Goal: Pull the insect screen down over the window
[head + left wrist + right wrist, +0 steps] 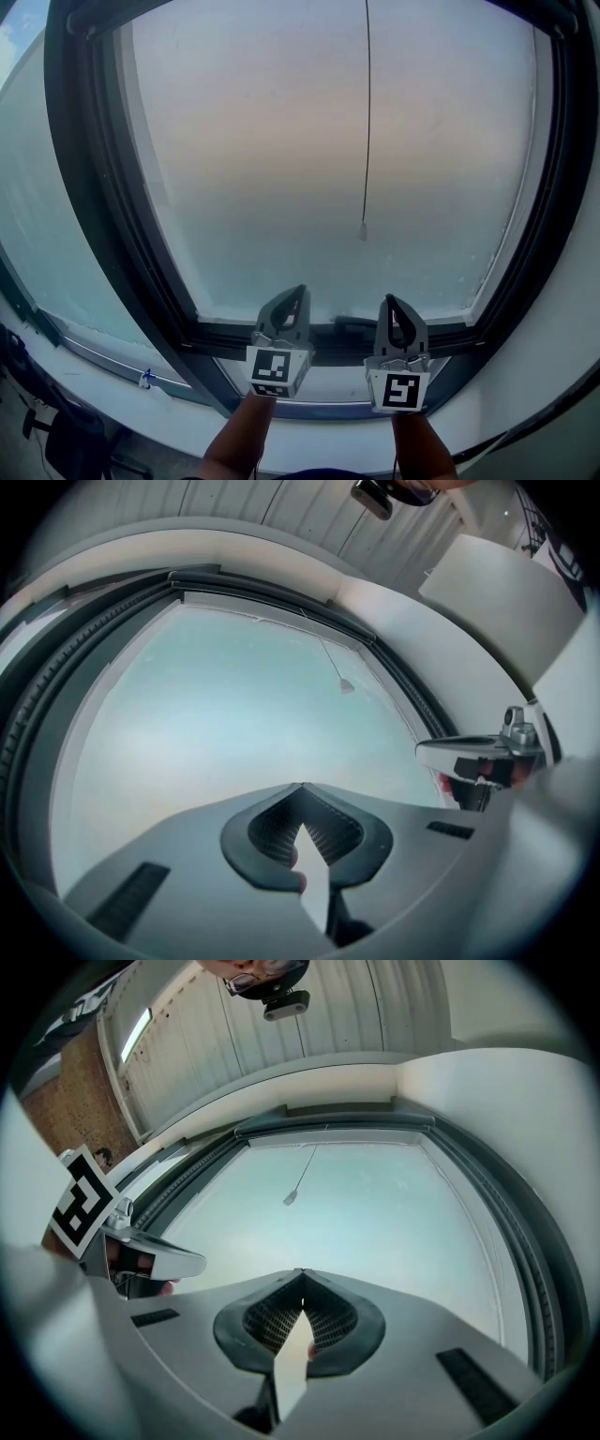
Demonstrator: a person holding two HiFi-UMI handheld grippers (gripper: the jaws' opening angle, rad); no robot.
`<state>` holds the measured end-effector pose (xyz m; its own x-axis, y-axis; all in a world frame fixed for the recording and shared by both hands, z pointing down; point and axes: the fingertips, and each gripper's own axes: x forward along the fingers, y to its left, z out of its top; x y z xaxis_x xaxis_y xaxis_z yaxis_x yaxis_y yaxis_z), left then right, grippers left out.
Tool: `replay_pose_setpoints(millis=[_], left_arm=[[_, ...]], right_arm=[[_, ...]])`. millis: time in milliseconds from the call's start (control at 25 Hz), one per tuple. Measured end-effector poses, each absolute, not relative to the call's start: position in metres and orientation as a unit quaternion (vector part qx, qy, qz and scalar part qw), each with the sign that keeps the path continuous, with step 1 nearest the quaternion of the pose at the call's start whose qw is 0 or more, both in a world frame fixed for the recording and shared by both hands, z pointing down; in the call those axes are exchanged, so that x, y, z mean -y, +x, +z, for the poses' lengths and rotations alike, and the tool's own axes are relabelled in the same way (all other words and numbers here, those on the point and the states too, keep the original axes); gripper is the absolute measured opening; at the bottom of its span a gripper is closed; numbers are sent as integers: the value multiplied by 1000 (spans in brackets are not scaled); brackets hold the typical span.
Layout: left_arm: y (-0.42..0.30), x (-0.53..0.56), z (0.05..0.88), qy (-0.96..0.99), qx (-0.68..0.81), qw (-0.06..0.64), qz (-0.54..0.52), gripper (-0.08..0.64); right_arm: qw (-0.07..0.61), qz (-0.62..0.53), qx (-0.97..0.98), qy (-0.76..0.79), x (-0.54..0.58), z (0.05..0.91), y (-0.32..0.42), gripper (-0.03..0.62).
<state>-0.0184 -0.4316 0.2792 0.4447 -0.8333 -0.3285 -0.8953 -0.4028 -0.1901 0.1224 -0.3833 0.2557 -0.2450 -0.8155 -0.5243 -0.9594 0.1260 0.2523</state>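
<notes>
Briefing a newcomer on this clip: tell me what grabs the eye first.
The hazy window pane in its dark frame fills the head view. A thin pull cord hangs right of centre, ending in a small toggle. Below it, the left tool and right tool stand side by side, both shut, empty.

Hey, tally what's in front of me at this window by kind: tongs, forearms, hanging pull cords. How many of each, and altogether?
Grey plastic tongs: 2, left tongs and right tongs
Bare forearms: 2
Thin dark hanging pull cord: 1
Total: 5
</notes>
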Motion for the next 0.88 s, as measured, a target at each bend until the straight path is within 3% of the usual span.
replay_pose_setpoints(millis=[280, 480, 880], left_arm=[[-14, 433, 231, -839, -499, 202, 84, 0], [-13, 437, 177, -805, -513, 297, 24, 0], [-12, 439, 89, -725, -525, 443, -50, 0]], right_arm=[[138, 325, -725, -591, 384, 202, 126, 3], [33, 439, -688, -577, 392, 164, 121, 3], [-58, 535, -611, -582, 395, 87, 119, 3]])
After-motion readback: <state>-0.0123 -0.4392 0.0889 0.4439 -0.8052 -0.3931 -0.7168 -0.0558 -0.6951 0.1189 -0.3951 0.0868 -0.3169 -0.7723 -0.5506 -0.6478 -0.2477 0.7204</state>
